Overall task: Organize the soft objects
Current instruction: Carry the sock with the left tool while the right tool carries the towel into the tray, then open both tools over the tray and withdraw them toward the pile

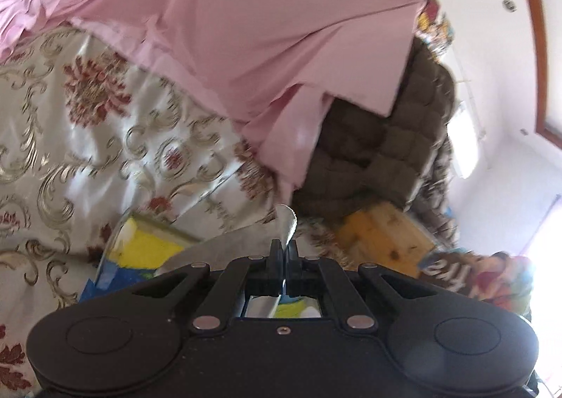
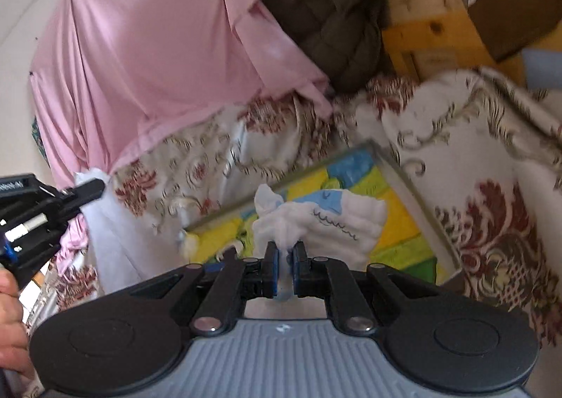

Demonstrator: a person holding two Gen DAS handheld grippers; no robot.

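White, crinkled cloth with a blue patch and a dark zigzag stitch line (image 2: 337, 219), bunched and hanging slack above a glass-topped table with yellow, green and blue panels (image 2: 397, 222). Pinched at one gathered edge by the right gripper (image 2: 285, 254), jaws clenched on the fabric. Likely very light, limp and non-slippery; no stiffness, so drooping wherever unsupported. Best taken at a corner or hem, with a second hold at the opposite edge to spread it flat.

In the left wrist view, left gripper (image 1: 283, 250) clamped tight on a thin pale strip of fabric (image 1: 287, 222); whether the same cloth, cannot tell. From the right wrist view, the left tool (image 2: 87, 189) at far left, gripping white fabric beside a pink draped sheet (image 2: 151, 57).

Around: cream sofa cover with red and gold floral pattern (image 2: 491, 166), dark olive quilted jacket (image 2: 337, 11), wooden crate (image 2: 428, 22). Motion blur throughout.
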